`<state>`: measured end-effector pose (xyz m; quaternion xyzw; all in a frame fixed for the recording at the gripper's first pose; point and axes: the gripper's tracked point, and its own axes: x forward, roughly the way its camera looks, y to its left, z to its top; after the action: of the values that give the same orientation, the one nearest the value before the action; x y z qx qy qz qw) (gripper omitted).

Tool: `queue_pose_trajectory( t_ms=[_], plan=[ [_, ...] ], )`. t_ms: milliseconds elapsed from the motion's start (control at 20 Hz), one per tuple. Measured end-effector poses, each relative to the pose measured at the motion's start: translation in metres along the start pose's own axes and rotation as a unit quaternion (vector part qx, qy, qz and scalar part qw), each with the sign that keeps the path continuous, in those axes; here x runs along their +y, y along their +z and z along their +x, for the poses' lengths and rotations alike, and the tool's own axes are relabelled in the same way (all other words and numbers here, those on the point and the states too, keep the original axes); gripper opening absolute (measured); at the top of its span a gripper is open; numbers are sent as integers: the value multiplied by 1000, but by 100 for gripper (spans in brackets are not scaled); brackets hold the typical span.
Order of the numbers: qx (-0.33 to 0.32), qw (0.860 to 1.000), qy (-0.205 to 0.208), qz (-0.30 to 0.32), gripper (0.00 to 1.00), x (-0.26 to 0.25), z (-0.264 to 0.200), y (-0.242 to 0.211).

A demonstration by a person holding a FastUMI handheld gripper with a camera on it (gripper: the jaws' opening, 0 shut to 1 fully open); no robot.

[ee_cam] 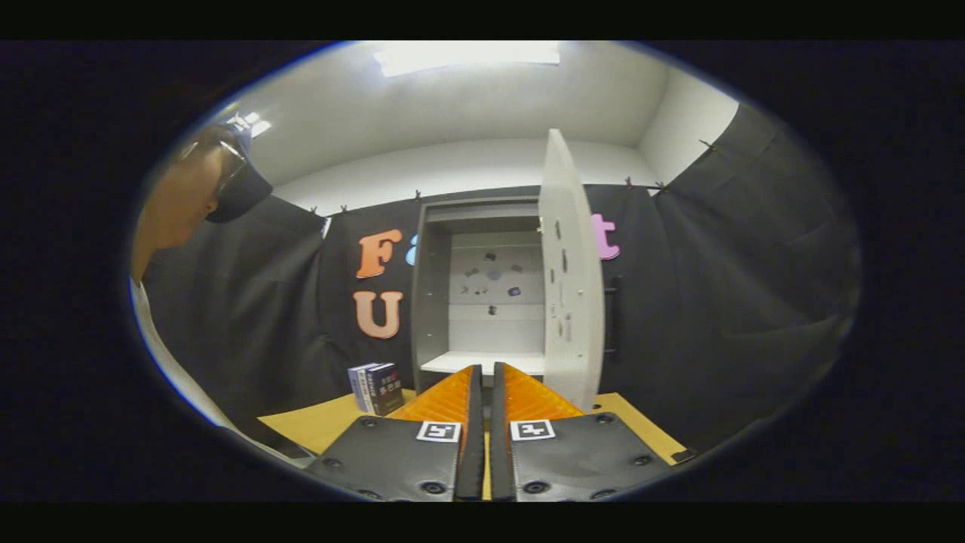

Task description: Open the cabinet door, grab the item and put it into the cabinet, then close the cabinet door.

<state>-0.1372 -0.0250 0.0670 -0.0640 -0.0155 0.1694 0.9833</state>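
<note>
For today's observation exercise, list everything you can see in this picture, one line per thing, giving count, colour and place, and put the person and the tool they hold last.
cabinet: one, grey, standing against the black cloth wall beyond the tongs, interior open to view
cabinet door: one, white, swung open on the cabinet's right side, edge toward the camera
shelf: one, white, at the bottom of the cabinet's opening
box: one, dark blue and white, upright on the table, left of the cabinet
table: one, yellow-tan top, under the box and the cabinet
ceiling light: one, bright white, overhead
person: one, at the far left, partly seen
tongs: one pair, fingers closed together with nothing between them, pointing at the cabinet's opening
</note>
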Motion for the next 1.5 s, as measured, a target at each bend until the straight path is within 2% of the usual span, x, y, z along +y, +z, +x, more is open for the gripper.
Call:
queue_pose_trajectory(
  t_ms=[100,250,300,400,500,650,900,1150,1250,1300,1400,1500],
  plan=[
    [21,999,35,6,13,29,23,-24],
    [80,996,40,11,55,29,68,-80],
    [101,994,37,17,61,26,80,-101],
    [154,987,31,45,88,23,105,-151],
    [203,976,20,69,100,19,121,-200],
    [265,962,-8,70,97,10,135,-275],
    [355,932,-27,64,97,21,142,-377],
    [395,913,-78,71,97,6,136,-434],
    [410,903,-82,100,91,9,132,-451],
    [413,900,-86,111,87,10,131,-456],
    [413,898,-91,125,69,7,129,-457],
    [413,896,-106,120,35,1,130,-457]
  ],
)
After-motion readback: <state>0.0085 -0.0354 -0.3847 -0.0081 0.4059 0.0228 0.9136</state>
